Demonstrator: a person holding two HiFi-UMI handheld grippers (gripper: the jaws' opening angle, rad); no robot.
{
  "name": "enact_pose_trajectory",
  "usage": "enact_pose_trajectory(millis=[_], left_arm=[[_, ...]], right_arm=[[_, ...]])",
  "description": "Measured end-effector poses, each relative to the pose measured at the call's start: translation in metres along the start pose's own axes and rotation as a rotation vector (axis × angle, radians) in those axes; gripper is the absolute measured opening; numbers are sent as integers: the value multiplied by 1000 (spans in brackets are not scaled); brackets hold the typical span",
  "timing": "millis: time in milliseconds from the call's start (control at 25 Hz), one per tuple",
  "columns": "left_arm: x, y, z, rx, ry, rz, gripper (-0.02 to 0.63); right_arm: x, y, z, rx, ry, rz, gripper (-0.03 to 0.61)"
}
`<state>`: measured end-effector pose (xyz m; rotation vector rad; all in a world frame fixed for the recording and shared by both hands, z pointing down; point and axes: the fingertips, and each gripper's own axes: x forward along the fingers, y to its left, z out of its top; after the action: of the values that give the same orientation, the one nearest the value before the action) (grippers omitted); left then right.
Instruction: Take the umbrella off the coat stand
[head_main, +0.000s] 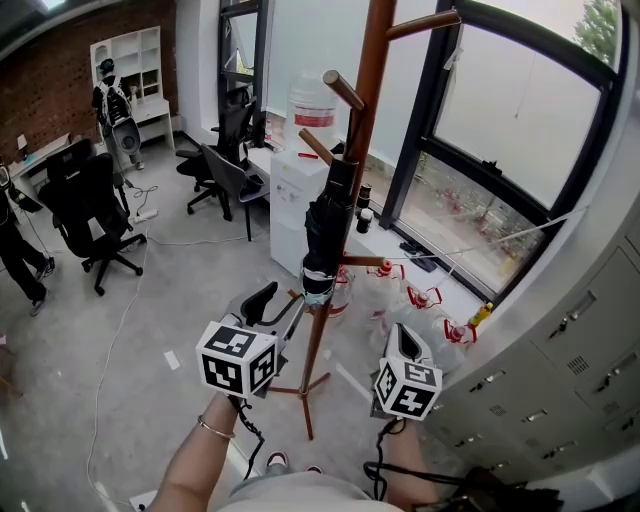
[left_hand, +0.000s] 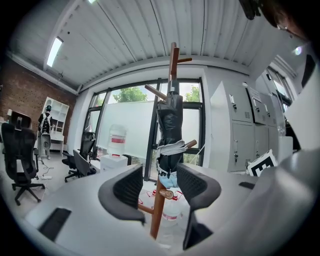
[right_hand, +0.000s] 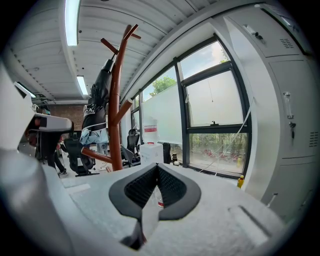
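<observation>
Gaping left claw (left_hand: 161, 187) faces umbrella (left_hand: 170, 120) on coat stand (left_hand: 157, 220); right claw (right_hand: 156, 187) pressed closed.

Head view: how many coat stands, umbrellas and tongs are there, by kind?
Coat stand: 1
Umbrella: 1
Tongs: 2 (left tongs, right tongs)
Total: 4

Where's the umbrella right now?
The black folded umbrella hangs on the wooden coat stand in the middle of the head view, against the left side of its pole, in front of the white water dispenser.
</observation>
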<state>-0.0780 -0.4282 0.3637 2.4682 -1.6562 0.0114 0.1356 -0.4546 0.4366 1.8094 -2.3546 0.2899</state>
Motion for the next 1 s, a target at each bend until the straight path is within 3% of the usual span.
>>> enact_pose_trajectory(millis=[240,1000], left_arm=[[4,-9,22,1,-22,-54,238],[38,-26,62,13,-39,-141,276]], right_arm=[[0,0,-2,0,7,-6,5],[-9,-29,-14,27,28,-73,5]])
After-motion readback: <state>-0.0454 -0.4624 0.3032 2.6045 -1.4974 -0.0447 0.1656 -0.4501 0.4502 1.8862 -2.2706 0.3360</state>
